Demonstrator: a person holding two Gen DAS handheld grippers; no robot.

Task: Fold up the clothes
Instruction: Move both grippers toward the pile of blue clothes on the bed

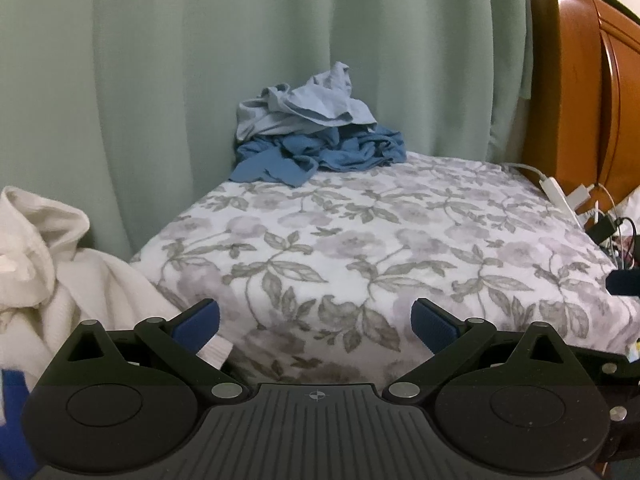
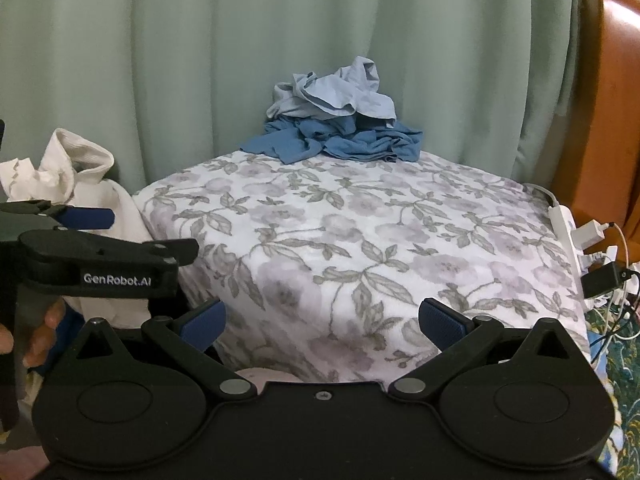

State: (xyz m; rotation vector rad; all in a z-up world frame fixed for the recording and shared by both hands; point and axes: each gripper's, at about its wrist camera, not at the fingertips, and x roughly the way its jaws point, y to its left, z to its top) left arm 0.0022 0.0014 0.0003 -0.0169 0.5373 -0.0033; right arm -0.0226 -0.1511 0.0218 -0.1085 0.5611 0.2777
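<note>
Floral bedspread [image 1: 360, 248] fills the scene, green curtain [image 1: 240, 60] behind. Left gripper [image 1: 316, 322] spread wide, gripping nothing; right gripper [image 2: 322, 322] likewise spread and empty, both low at the near edge. Far back against the curtain: 2 crumpled garments, the light blue shirt [image 2: 336, 94] atop the darker blue garment [image 2: 352, 142]. White cloth [image 1: 60, 264], possibly a towel, bunched left.

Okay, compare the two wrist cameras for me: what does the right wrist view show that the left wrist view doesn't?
Only the right wrist view shows the left gripper from the side, with a hand on its handle. Only the left wrist view shows that gripper's own open jaws over the floral cover. Both share the crumpled blue clothes, the white garment and the green curtain.
</note>
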